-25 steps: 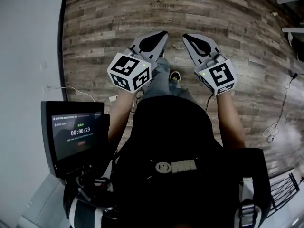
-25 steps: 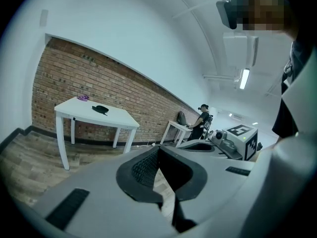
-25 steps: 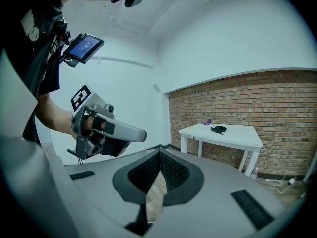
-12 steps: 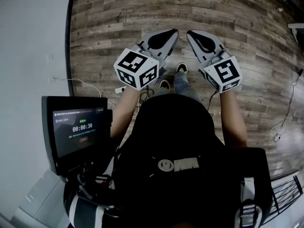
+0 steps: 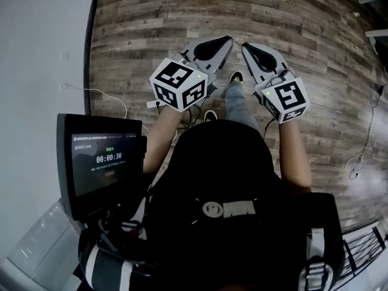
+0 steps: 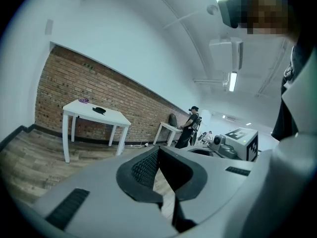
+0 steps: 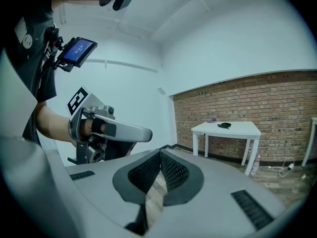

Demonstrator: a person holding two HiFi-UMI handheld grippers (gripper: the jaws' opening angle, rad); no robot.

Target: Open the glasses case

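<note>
A small dark object (image 6: pixel 99 110), too far off to make out in detail, lies on a white table (image 6: pixel 111 118) against the brick wall, and looks like the glasses case. The right gripper view shows the same dark object (image 7: pixel 224 125) on that table (image 7: pixel 242 131). I hold both grippers out in front of me over the wooden floor, far from the table. My left gripper (image 5: pixel 227 40) is shut with nothing in it, its ribbed pads (image 6: pixel 146 166) together. My right gripper (image 5: pixel 245 46) is shut and empty too, its pads (image 7: pixel 171 171) meeting.
A small purple item (image 6: pixel 83 101) lies beside the dark object. Another person (image 6: pixel 189 128) stands at a second table further along the wall. A screen (image 5: pixel 102 163) hangs at my left side. Cables (image 5: pixel 357 153) trail on the floor to the right. A white wall (image 5: pixel 42 47) runs along my left.
The floor has slid beneath me and my feet have shifted as I walk forward. Both grippers stay side by side ahead of me, still shut.
</note>
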